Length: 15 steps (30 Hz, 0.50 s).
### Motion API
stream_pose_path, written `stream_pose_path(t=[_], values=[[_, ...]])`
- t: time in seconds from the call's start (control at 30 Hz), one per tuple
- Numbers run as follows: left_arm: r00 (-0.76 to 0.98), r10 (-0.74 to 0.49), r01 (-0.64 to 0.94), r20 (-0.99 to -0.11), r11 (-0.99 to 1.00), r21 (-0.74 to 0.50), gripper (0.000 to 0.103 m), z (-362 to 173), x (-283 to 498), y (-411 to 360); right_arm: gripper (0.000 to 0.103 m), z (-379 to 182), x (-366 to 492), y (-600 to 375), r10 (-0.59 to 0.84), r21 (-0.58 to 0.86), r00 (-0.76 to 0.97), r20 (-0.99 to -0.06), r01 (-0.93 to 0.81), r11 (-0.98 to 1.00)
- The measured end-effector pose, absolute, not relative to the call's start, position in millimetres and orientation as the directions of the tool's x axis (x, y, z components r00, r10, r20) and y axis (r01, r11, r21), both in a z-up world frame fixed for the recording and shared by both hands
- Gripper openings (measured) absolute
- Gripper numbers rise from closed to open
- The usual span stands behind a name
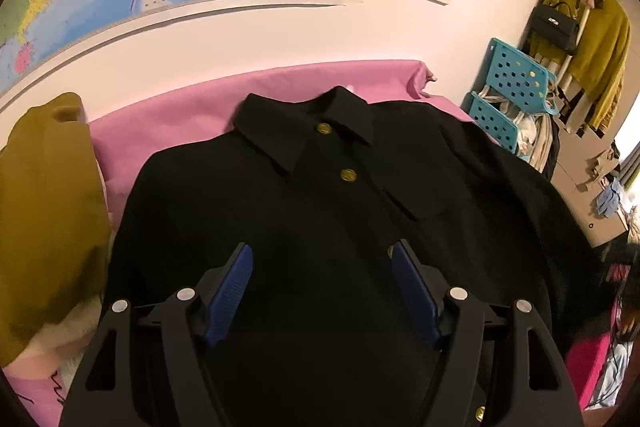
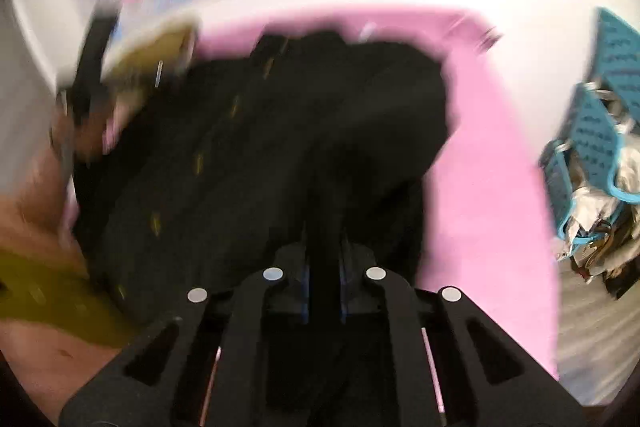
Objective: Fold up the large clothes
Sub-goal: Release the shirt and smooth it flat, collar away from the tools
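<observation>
Left wrist view: your left gripper [image 1: 322,255] hovers spread wide, empty, above the black jacket [image 1: 320,195]; your right gripper [image 2: 323,259] pinches its fabric.

- You have a support surface draped in a pink cloth [image 1: 168,123]; what lies beneath the cloth cannot be determined.
- Your black collared shirt [image 1: 320,211], gold buttons up, lies flat across its centre.
- At your 9 o'clock, a mustard-yellow garment [image 1: 48,211] sits heaped on the pink cloth, touching the shirt's edge.
</observation>
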<state>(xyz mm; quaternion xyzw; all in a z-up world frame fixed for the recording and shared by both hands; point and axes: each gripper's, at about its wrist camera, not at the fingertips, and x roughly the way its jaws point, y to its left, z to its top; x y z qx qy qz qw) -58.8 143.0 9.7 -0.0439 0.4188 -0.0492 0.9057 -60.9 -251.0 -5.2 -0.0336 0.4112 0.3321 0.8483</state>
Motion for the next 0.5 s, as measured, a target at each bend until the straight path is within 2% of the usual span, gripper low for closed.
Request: stream_pose_path(t=[0.07, 0.13, 0.23, 0.33, 0.37, 0.4, 0.47, 0.5], values=[[0.655, -0.123, 0.059, -0.745, 0.992, -0.113, 0.07, 13, -67, 140, 0.009, 20, -45, -293, 0.536, 0.263, 0.541, -0.647, -0.502, 0.824], [0.667, -0.122, 0.059, -0.735, 0.992, -0.111, 0.073, 17, -76, 141, 0.009, 30, -27, -331, 0.477, 0.278, 0.621, -0.622, -0.394, 0.876], [0.677, -0.116, 0.048, -0.727, 0.992, -0.113, 0.073, 17, -88, 146, 0.01, 7, -2, -358, 0.417, 0.296, 0.611, -0.673, -0.294, 0.909], [0.67, -0.096, 0.028, -0.736, 0.994, -0.104, 0.073, 10, -101, 150, 0.014, -50, 21, -360, 0.362, 0.3, 0.514, -0.777, -0.202, 0.932], [0.664, -0.095, 0.024, -0.742, 0.994, -0.106, 0.073, 6, -105, 151, 0.026, -63, 23, -358, 0.336, 0.28, 0.498, -0.8, -0.187, 0.942], [0.659, -0.089, 0.014, -0.747, 0.994, -0.106, 0.073, 3, -109, 153, 0.042, -75, 22, -356, 0.311, 0.267, 0.482, -0.819, -0.159, 0.951], [0.647, -0.079, 0.004, -0.759, 0.995, -0.1, 0.073, -5, -122, 156, 0.062, -82, 17, -362, 0.279, 0.266, 0.5, -0.819, -0.101, 0.959], [0.645, -0.077, 0.0, -0.76, 0.995, -0.101, 0.074, -8, -129, 158, 0.062, -77, 12, -362, 0.266, 0.26, 0.531, -0.804, -0.088, 0.962]])
